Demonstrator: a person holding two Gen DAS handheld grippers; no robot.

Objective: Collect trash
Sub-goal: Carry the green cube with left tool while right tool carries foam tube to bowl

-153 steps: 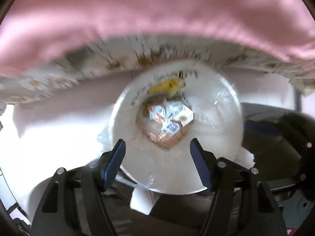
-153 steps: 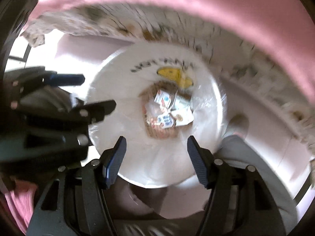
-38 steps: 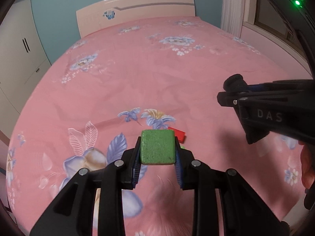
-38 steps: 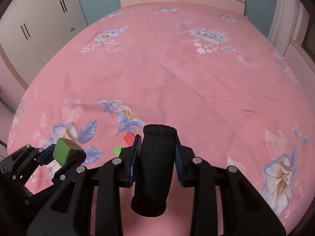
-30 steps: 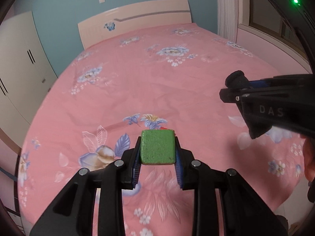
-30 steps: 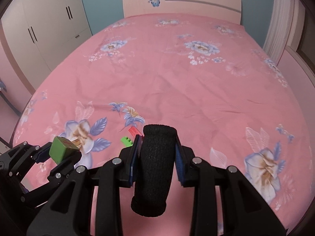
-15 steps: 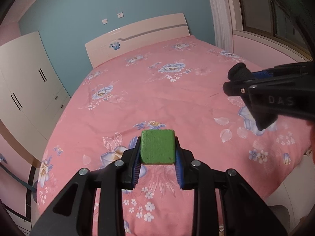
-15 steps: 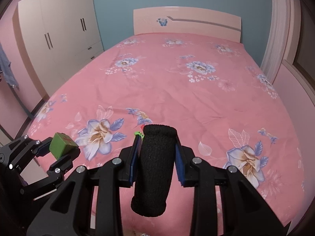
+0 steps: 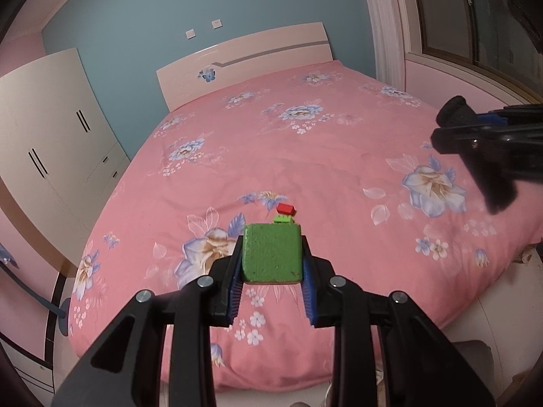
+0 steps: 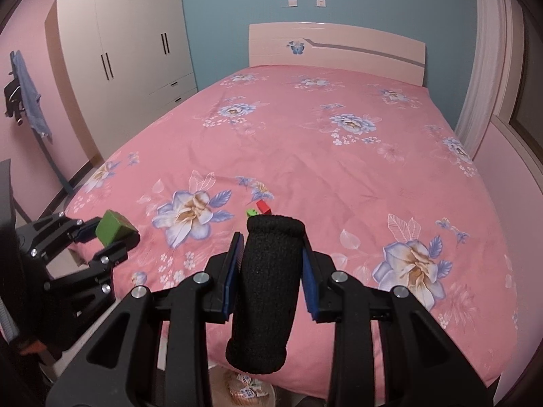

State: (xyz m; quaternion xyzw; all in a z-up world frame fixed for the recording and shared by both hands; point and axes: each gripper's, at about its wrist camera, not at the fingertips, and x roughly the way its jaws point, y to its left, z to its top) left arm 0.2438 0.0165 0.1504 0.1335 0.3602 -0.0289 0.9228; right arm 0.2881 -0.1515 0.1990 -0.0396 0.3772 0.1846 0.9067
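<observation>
In the left wrist view, the left gripper [image 9: 272,264] is clamped on a green foam block [image 9: 272,253], its blue pads pressed against the block's two sides. Past the block, out on the pink floral bedspread [image 9: 305,156], lie two small bricks: a green brick [image 9: 282,218] and, just behind it and seemingly touching, a red brick [image 9: 285,208]. The right gripper [image 9: 475,135] enters from the right edge with the tip of a black foam roll [image 9: 453,110] showing. In the right wrist view, the right gripper [image 10: 269,264] grips that black foam roll [image 10: 264,291] around its middle, the roll's long axis running along the fingers and sticking out at both ends. The two bricks lie straight ahead of it, while the left gripper [image 10: 112,234] with its green block [image 10: 113,225] sits off to the left. At the bottom edge, below the bed's end, a bin [image 10: 244,391] holding wrappers peeks out, nearly under the right gripper; dropping the loads there looks like the next step, and the right hand seems nearer.
</observation>
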